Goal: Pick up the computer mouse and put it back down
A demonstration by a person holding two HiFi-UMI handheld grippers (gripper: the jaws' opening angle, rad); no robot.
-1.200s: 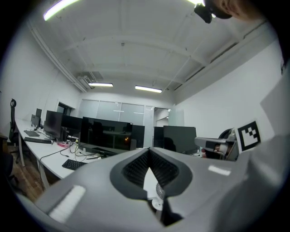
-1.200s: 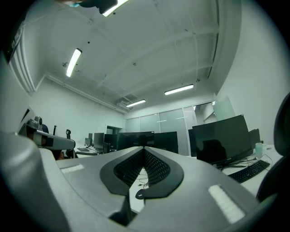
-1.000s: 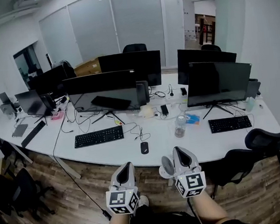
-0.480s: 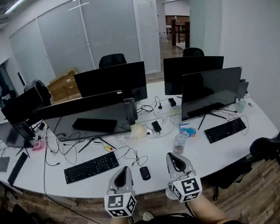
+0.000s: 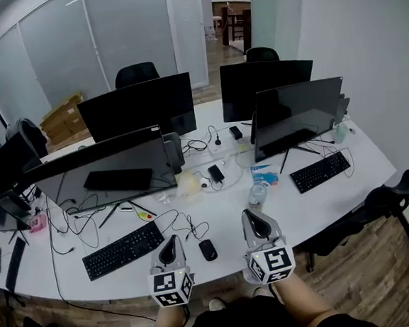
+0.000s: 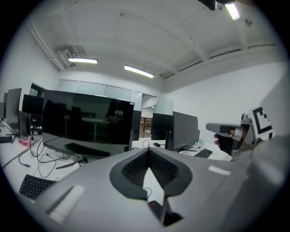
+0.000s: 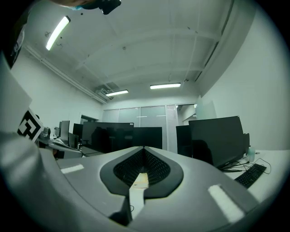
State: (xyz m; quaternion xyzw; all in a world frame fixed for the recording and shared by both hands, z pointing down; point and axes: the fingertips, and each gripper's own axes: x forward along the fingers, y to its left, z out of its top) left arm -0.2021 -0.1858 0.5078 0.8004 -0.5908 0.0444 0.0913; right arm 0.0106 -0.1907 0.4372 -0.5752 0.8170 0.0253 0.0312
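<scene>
Standing at the curved white table point(image 5: 304, 204), you point both claws forward over its near edge, each clenched on nothing, tips pressed together. The left claw point(image 5: 170, 242) hangs just left of the black computer mouse point(image 5: 208, 249). The right claw point(image 5: 256, 217) hangs to its right, a little farther off. The mouse lies flat on the table between them, near the black keyboard point(image 5: 123, 249), touched by neither claw. Its long axis runs from you toward the monitors point(image 5: 113, 176), cable end pointing away from you.
</scene>
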